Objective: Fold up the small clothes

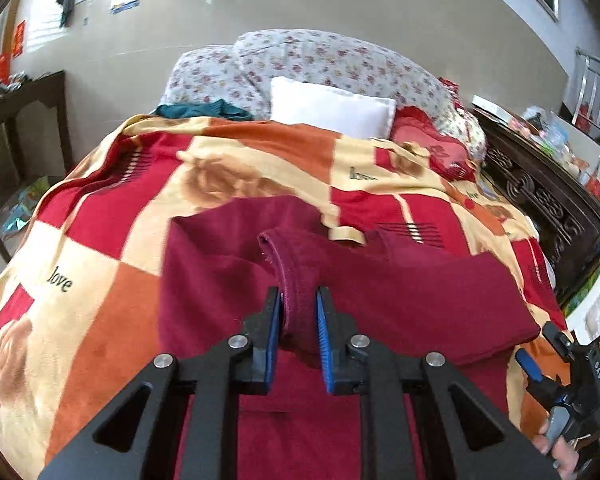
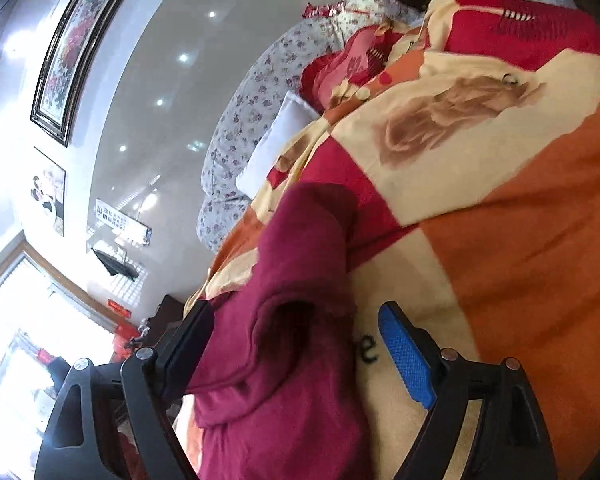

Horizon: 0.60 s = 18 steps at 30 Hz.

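A maroon garment (image 1: 420, 292) lies spread on a red, orange and cream patchwork blanket (image 1: 100, 260) covering a bed. My left gripper (image 1: 299, 300) is shut on a ribbed edge of it, and that edge stands up between the blue pads. At the garment's right side sits my right gripper (image 1: 548, 356), held by a hand. In the right wrist view, which is rolled sideways, the right gripper (image 2: 300, 344) stands wide open around a folded part of the maroon garment (image 2: 292, 272). Its blue pad (image 2: 404, 356) is clear of the cloth, over the blanket (image 2: 520, 240).
A white pillow (image 1: 332, 106), a floral quilt (image 1: 320, 56), a red cushion (image 1: 432, 140) and a teal cloth (image 1: 196, 110) lie at the bed's far end. Dark carved furniture (image 1: 540, 192) with clutter runs along the right. A dark table (image 1: 20, 100) stands left.
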Each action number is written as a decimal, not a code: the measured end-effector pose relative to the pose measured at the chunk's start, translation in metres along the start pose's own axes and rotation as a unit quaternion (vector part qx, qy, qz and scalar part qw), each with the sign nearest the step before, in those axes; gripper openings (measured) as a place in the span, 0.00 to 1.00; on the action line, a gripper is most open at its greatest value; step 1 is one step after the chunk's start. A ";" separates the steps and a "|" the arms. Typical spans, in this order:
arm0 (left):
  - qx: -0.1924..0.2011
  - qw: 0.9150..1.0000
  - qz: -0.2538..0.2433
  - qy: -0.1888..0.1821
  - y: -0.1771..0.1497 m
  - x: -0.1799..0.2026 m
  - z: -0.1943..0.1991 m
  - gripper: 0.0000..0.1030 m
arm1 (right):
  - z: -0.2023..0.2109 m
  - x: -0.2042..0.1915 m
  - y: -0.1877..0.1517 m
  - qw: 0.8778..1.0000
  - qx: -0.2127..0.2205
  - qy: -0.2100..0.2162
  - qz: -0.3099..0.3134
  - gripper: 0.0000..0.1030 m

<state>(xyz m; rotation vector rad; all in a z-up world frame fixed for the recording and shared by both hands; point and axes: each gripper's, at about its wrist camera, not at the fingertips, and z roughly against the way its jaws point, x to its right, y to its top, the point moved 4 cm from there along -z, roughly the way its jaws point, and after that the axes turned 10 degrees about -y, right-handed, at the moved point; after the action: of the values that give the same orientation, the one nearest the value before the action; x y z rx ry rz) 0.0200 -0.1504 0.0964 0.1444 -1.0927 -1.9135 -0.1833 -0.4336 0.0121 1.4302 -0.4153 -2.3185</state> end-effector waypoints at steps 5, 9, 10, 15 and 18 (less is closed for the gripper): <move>-0.002 1.000 0.025 0.012 0.002 -0.027 0.002 0.05 | 0.014 -0.015 -0.006 0.997 -0.018 0.062 -0.035 0.86; -0.002 0.999 0.032 0.016 0.003 -0.036 0.003 0.05 | 0.006 -0.028 -0.011 0.994 -0.044 0.088 -0.046 0.87; -0.008 0.999 0.032 0.015 0.001 -0.037 0.000 0.05 | 0.002 -0.030 -0.010 0.995 -0.045 0.080 -0.045 0.87; -0.038 0.997 0.063 -0.011 -0.013 -0.048 -0.012 0.09 | -0.013 -0.035 -0.006 0.996 -0.053 0.069 -0.038 0.88; -0.057 0.995 0.085 -0.021 -0.022 -0.055 -0.023 0.43 | -0.018 -0.032 -0.006 0.996 -0.053 0.062 -0.034 0.88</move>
<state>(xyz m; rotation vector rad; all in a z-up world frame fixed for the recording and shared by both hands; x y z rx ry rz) 0.0499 -0.1191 0.0497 -0.0517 -0.9892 -1.8272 -0.1551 -0.4141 0.0271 1.5470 -0.2085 -2.2529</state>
